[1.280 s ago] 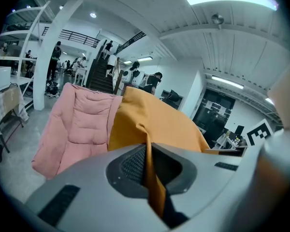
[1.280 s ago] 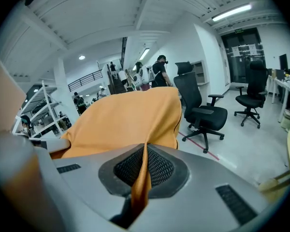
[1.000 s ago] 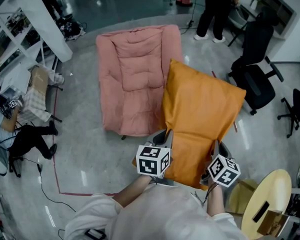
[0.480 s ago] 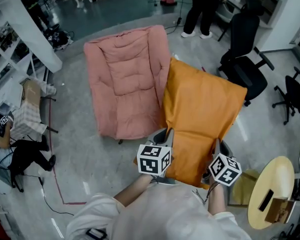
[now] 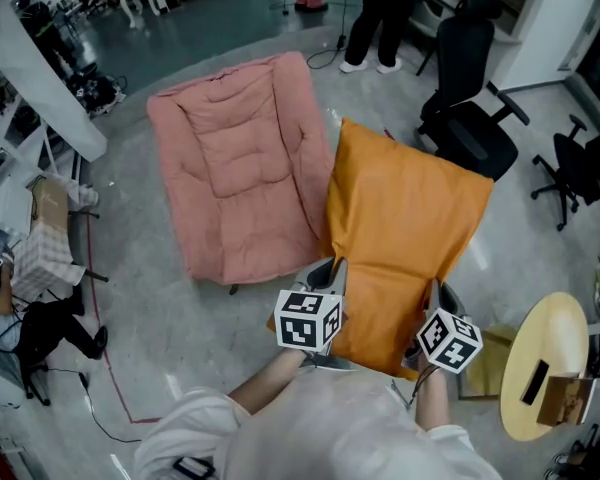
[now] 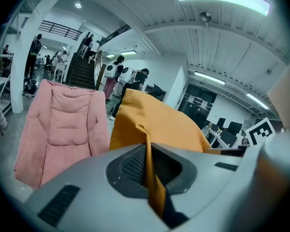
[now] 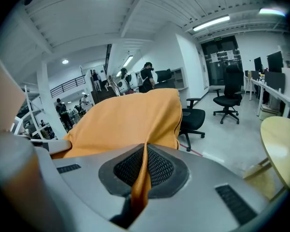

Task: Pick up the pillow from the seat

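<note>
You're holding orange pillow (image 5: 405, 223) up, clear of pink seat (image 5: 230, 158), over floor (image 5: 180, 308) at seat's right. L gripper (image 5: 327, 271) and R gripper (image 5: 435, 296) are both clamping pillow's near edge, jaws nearly together w/ fabric pinched between, 2 grips in all. Pickup is looking done, nothing obvious remaining. No container is figuring in task.

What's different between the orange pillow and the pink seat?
The orange pillow is smooth-skinned; the pink seat is quilted and puffy. The pillow is held up, pinched in the left tool and right tool; the seat rests on the floor. Both are soft and padded.
</note>
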Action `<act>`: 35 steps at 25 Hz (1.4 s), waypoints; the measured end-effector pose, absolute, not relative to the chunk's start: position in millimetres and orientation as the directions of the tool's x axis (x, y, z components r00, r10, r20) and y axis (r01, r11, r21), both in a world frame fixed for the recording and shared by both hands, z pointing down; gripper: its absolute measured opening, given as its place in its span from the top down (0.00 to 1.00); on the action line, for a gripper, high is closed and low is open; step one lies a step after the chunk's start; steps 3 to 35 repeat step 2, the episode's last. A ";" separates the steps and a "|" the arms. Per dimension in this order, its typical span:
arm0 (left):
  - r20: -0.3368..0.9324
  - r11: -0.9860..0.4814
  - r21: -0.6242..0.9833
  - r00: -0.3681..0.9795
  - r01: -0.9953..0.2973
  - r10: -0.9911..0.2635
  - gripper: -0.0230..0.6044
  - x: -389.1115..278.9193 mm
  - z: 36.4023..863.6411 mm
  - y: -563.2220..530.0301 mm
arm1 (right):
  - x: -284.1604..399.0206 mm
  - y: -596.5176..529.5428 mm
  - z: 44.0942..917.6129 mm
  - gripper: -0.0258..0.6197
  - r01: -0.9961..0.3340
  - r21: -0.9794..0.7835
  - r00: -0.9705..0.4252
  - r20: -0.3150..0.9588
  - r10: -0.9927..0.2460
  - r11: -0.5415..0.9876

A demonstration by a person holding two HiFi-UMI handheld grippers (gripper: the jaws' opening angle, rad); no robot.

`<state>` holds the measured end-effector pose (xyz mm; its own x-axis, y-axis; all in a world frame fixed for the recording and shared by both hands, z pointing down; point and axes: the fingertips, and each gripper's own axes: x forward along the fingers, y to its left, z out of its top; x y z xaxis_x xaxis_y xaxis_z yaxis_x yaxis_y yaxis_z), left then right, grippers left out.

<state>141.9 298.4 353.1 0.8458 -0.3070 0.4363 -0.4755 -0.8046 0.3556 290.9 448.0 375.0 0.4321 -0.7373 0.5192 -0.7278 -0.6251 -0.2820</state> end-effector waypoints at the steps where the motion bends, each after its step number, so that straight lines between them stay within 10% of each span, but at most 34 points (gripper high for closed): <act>1: 0.436 -0.805 0.355 0.846 -0.475 -0.306 0.93 144.1 353.5 299.6 | 292.8 449.6 375.5 0.91 -0.727 -0.282 0.434 0.519 -0.736 -0.627; 35: 0.436 -0.806 0.355 0.846 -0.474 -0.306 0.93 146.2 353.8 300.8 | 294.8 451.2 376.0 0.91 -0.726 -0.282 0.435 0.519 -0.736 -0.628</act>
